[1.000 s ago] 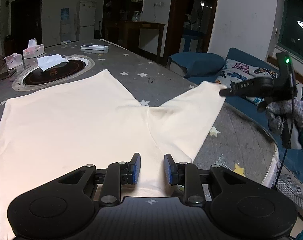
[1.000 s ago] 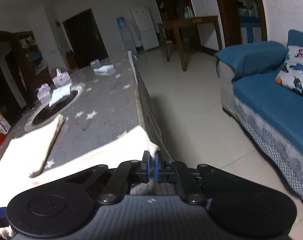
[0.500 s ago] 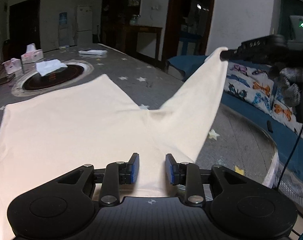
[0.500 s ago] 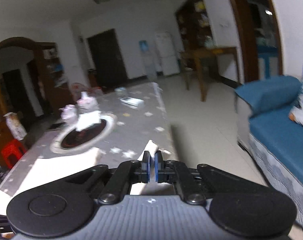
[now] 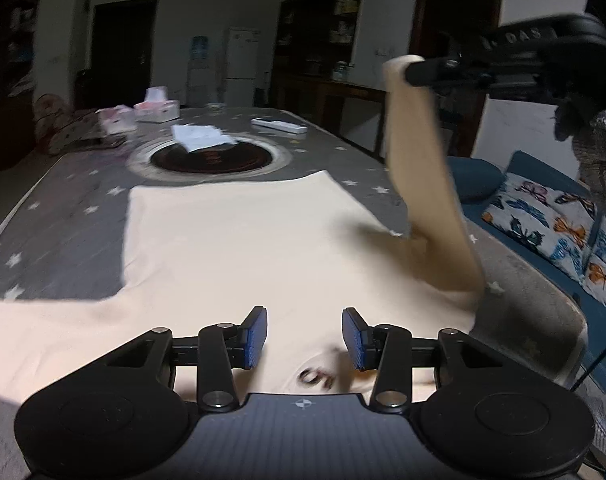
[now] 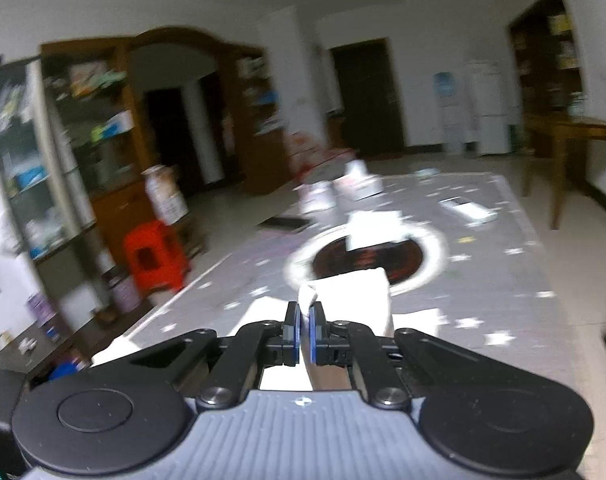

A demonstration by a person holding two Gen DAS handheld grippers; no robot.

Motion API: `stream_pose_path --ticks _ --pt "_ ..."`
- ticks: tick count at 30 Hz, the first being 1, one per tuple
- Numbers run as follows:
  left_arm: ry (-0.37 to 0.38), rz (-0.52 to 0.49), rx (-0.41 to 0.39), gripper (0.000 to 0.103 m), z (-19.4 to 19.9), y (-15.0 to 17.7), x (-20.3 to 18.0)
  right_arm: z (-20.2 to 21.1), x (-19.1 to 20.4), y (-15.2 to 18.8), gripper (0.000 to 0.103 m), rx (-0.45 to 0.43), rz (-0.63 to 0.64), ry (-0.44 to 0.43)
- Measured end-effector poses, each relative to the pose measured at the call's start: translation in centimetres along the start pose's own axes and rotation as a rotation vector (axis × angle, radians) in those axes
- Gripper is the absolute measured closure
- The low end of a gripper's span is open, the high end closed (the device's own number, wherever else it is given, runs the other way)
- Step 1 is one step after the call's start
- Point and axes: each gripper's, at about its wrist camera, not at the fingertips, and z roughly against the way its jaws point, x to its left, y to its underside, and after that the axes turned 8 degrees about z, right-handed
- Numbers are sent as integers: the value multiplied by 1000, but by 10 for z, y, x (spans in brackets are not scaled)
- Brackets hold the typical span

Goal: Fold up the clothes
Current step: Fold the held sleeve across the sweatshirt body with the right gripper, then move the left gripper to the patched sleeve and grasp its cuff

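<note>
Sleeve lifted for a fold across the shirt

The left gripper (image 5: 304,338) is held released over the shirt (image 5: 239,248) spread on the table (image 5: 75,200); at 2 o'clock the sleeve (image 5: 423,184) is kept clenched in the right gripper (image 5: 413,72). The sleeve is best carried taut and laid flat across the body. The collar label is too blurred to be read; "DAS" is seen on the right gripper.

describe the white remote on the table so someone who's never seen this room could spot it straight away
Start at the long grey star-patterned table and find the round dark hotplate sunk in its middle. Just past its far right rim lies the remote, alone, a flat, slim white bar, unlike the boxy tissue packs far left.
</note>
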Motion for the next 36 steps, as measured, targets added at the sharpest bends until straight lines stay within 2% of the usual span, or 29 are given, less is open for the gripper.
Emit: stream_pose_path --ticks 3,10,13,15,19,20,24,28,36 --pt "-7 31 -5 58 6 5 9 -33 32 2 99 54 38 -75" --pt "-24 72 -18 56 13 10 21 -93 80 26 99 194 76 -167" --pt "-30 80 -17 56 13 12 24 -107 91 35 91 235 72 -202" --pt "-34 81 -18 55 15 13 24 -105 91 40 89 241 87 -209" --pt "-45 83 -23 55 16 11 27 -85 80 40 73 222 109 -188" --pt "-48 84 -26 55 17 10 28 -78 75 40 73 218 113 -180" --pt "-55 93 -42 55 20 5 32 -53 49 55 71 232 130 -118" --pt "-51 93 -40 55 14 -2 30 -28 24 89 71 288 135 -56" --pt "-21 66 -7 55 -19 -15 14 -19 0 123 71 301 72 -15"
